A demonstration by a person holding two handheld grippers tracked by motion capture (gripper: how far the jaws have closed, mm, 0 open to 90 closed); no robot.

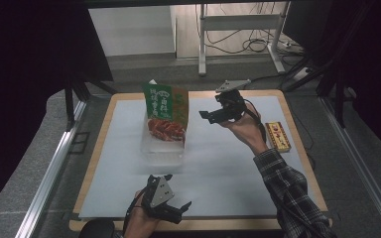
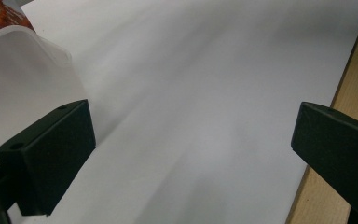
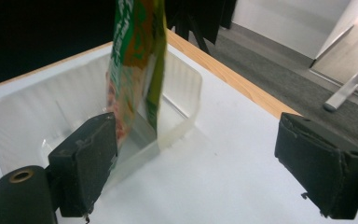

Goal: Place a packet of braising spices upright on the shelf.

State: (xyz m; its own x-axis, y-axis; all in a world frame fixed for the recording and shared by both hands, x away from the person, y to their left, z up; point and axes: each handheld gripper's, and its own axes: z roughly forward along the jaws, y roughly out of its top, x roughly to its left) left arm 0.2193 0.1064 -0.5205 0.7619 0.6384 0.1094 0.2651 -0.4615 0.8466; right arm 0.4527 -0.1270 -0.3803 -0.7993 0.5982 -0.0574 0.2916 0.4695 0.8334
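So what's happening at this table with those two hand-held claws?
A person holds a claw in each hand over a white-covered table. A green snack bag stands upright in a clear plastic tray. The right claw hangs beside the bag, jaws wide open, gripping nothing. The left claw sits near the table's front edge, also open and empty. A small red and yellow box lies off to the right, untouched.

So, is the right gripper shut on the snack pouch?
No, the right gripper has its jaws wide apart beside the snack pouch.
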